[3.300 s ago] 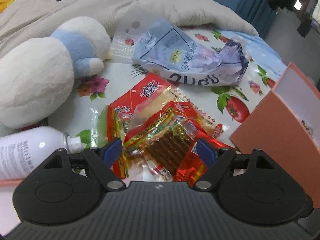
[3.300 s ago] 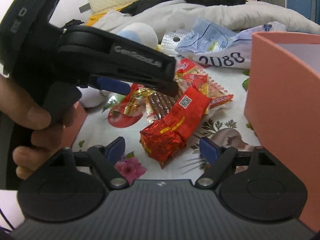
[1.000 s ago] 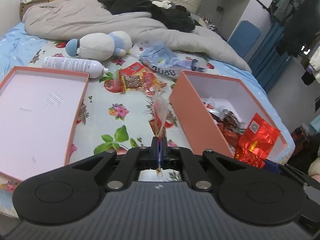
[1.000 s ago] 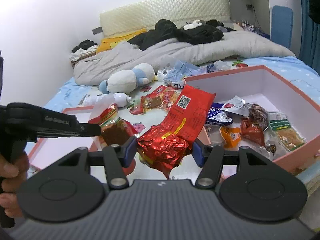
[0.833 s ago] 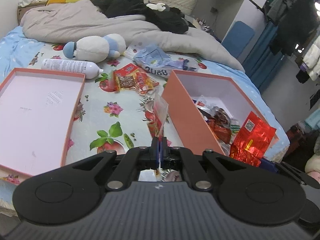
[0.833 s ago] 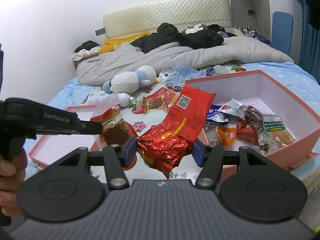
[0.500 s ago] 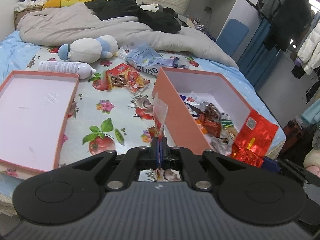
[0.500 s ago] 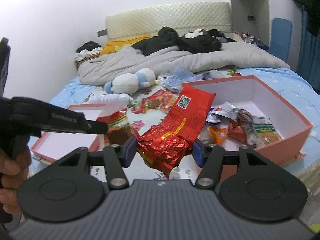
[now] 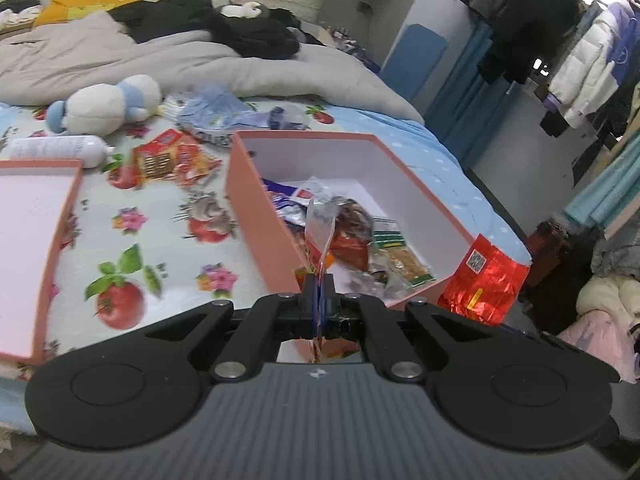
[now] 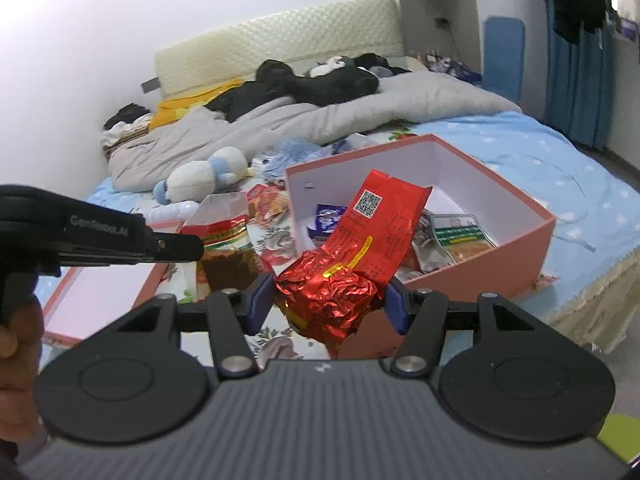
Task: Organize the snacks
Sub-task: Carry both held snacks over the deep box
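Observation:
My left gripper [image 9: 319, 286] is shut on the thin edge of a clear snack packet [image 9: 318, 232] with red print and holds it above the near wall of the salmon box [image 9: 256, 200]. The packet also shows in the right wrist view [image 10: 226, 240]. My right gripper [image 10: 330, 300] is shut on a crumpled red foil bag [image 10: 360, 248] with a QR code, held near the box's near corner [image 10: 532, 236]. The foil bag shows at the right of the left wrist view [image 9: 484, 280]. The box holds several snack packets [image 9: 360, 236].
The box lid [image 9: 28, 232] lies open side up at the left. More red snack packets [image 9: 172, 158], a blue bag [image 9: 224, 114], a white spray can [image 9: 56, 148] and a plush toy [image 9: 108, 104] lie on the flowered sheet. A grey duvet [image 9: 200, 64] lies behind.
Both grippers took hold of their packets, lifted them off the sheet and carried them back and to the right. The box has come nearer under both packets.

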`<action>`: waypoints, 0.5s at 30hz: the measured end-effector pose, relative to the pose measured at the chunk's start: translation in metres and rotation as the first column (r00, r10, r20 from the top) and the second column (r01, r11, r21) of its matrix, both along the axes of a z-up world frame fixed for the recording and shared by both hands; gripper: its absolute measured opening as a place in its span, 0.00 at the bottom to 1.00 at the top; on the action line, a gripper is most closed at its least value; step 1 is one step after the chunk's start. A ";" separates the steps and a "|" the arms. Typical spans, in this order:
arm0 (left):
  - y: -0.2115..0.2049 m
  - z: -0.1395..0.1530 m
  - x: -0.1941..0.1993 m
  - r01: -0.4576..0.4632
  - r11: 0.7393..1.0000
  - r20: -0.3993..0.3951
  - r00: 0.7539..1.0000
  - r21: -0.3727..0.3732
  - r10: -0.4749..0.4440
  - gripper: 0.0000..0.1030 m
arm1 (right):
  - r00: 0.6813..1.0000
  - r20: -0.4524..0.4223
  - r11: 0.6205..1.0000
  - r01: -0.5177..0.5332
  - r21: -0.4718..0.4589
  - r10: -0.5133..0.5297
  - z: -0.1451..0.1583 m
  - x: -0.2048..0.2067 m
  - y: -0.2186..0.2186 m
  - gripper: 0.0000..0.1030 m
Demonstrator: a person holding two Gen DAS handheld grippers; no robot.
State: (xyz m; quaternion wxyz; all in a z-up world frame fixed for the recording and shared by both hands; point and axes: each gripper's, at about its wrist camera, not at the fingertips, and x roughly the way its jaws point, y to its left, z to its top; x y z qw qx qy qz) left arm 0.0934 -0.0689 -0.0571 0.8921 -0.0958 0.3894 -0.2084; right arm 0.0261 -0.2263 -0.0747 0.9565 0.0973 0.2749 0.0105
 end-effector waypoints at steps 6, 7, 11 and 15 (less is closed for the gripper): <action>-0.034 -0.002 0.032 0.047 0.999 -0.009 0.999 -0.004 -0.047 0.01 | 0.998 -0.007 0.998 0.057 0.009 -0.057 -0.003 0.020 -0.028 0.58; -0.039 -0.004 0.039 0.054 0.999 -0.012 0.998 -0.002 -0.054 0.01 | 0.998 -0.014 0.998 0.065 0.007 -0.065 -0.004 0.024 -0.032 0.58; -0.060 -0.011 0.067 0.080 0.997 -0.026 0.996 0.004 -0.080 0.01 | 0.995 -0.042 0.995 0.094 0.017 -0.094 -0.010 0.046 -0.050 0.58; -0.077 -0.018 0.096 0.097 0.995 -0.045 0.994 0.019 -0.096 0.01 | 0.993 -0.062 0.995 0.102 0.023 -0.100 -0.015 0.071 -0.064 0.58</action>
